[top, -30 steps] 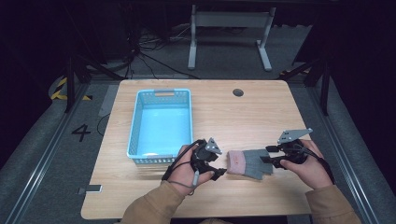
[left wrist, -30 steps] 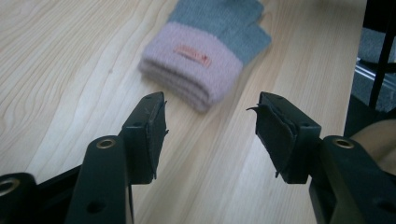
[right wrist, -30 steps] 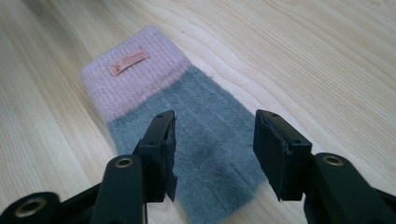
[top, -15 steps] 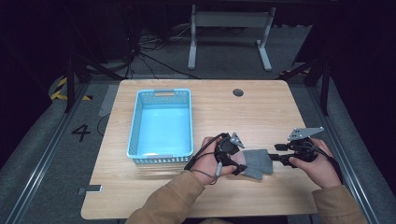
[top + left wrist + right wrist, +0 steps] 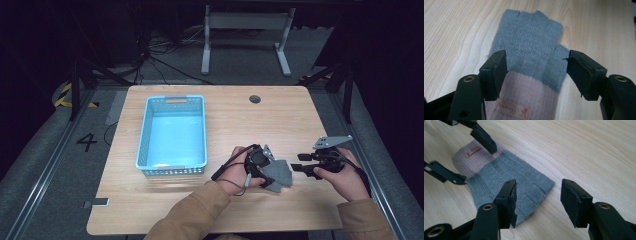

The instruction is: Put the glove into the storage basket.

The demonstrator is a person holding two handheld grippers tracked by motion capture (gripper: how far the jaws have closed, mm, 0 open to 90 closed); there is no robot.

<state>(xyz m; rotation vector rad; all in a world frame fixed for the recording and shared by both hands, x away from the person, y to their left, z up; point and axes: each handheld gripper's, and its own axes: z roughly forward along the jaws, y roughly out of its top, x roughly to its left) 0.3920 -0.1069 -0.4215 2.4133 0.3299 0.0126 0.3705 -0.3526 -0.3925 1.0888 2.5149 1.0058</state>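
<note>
- Basket [image 5: 172,135]: light blue, on the left half of the desk [image 5: 240,120], well apart from the work in hand.
- Left hand-held gripper [image 5: 264,167]: hangs over the cuff end of the glove [image 5: 281,174]. In the left gripper view the left hand-held gripper [image 5: 536,72] has its jaws spread wide, and they have just been opening. The glove [image 5: 529,57] lies flat between them, at the band where grey knit meets pink cuff, and the pads do not press on it.
- Glove: a fingerless knit glove, flat on the near right part of the desk, between the two hands. Long axis runs left to right, pink cuff toward the left hand, grey finger stubs toward the right.
- Right hand-held gripper [image 5: 299,167]: just right of the glove. In the right gripper view the right hand-held gripper [image 5: 537,202] stands with jaws apart. The glove [image 5: 506,182] has its finger end at the left jaw, unclamped.
- Judgement: the left hand is nearer, directly above the glove; closing there would grip across the cuff.
</note>
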